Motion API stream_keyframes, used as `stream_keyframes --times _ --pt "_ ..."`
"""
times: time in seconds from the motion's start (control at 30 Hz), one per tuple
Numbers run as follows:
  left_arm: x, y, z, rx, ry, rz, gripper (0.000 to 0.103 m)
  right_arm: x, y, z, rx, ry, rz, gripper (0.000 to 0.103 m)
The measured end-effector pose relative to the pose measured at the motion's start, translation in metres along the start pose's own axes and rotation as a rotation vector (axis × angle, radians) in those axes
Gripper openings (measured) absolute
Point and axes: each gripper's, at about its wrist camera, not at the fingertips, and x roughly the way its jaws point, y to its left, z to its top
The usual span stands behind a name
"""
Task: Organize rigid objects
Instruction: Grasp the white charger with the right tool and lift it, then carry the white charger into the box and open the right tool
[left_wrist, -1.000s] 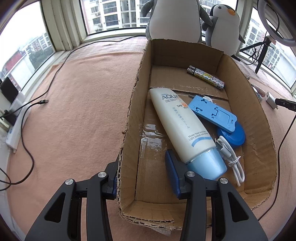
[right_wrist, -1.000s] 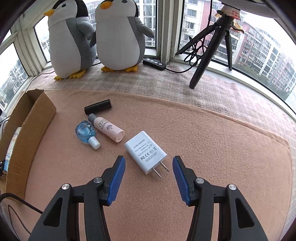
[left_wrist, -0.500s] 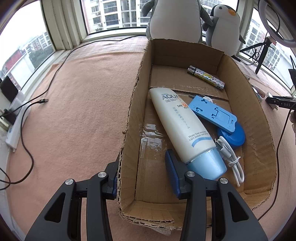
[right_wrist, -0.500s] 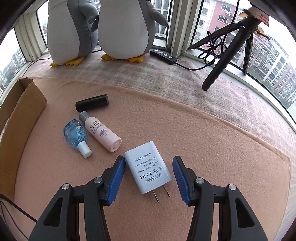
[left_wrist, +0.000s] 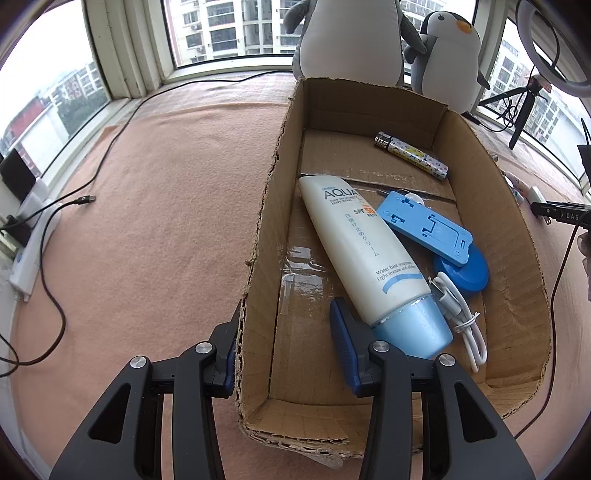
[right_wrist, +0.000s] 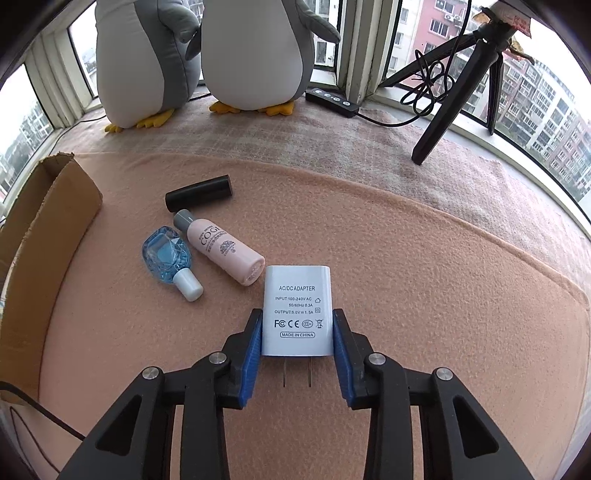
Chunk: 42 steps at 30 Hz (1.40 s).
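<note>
R gripper (right_wrist: 297, 334) clamps adapter (right_wrist: 297, 310) (prongs rearward).

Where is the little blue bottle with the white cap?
In the right wrist view, the blue bottle lies on the peach blanket, left of centre, right beside the pink bottle, between the cardboard box and the white adapter.
</note>
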Motion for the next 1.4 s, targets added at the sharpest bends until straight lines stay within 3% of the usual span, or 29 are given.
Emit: stream_keyframes --times 0.23,0.6,1.0,1.4 --pt "0.000 0.000 0.000 -0.002 -0.002 -0.005 0.043 -0.011 0.017 -0.018 0.026 -0.011 0.003 0.032" --pt "0.000 0.002 0.001 -0.003 -0.011 -0.024 0.043 -0.057 0.058 -0.038 0.071 -0.103 0.057 0.032" --pt "0.000 0.004 0.001 0.003 -0.020 -0.029 0.043 -0.097 0.149 -0.008 -0.044 -0.200 0.178 0.032" --pt "0.000 0.005 0.001 -0.001 -0.021 -0.030 0.043 -0.077 0.216 0.014 -0.139 -0.169 0.214 0.032"
